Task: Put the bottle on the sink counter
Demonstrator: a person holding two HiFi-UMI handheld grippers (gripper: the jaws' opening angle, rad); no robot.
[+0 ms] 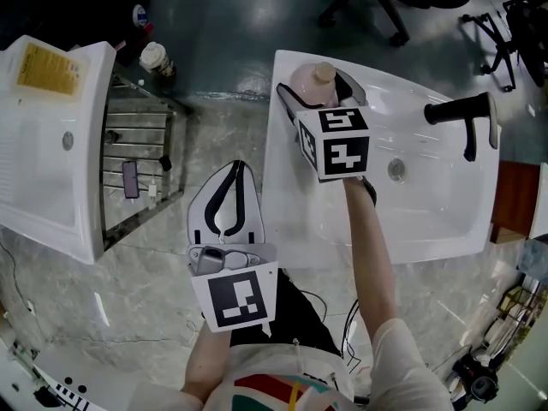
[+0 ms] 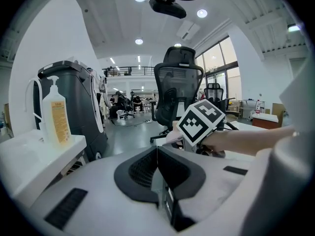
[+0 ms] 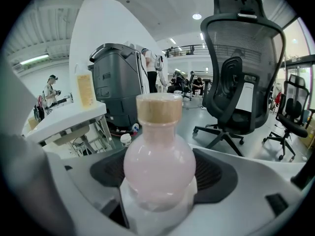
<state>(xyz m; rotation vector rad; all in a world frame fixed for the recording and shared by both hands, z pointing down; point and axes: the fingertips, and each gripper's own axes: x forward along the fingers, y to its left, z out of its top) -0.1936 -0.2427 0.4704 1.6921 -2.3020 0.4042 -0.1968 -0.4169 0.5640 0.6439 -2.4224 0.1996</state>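
We note the right gripper pinching the pale pink, tan-capped bottle over the white sink counter, apparently for set-down; left gripper pressed together, empty

The bottle between the jaws of the right gripper looks like smooth, milky pink plastic, with a matt wood-coloured cap. The sink under it is glossy white, and its faucet is matt black.

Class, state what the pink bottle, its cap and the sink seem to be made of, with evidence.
Bottle: probably translucent plastic, possibly frosted glass; milky pink with a soft sheen.
Cap: looks like wood or cork; matte tan surface.
Sink: glossy white ceramic or similar; smooth with bright reflections.
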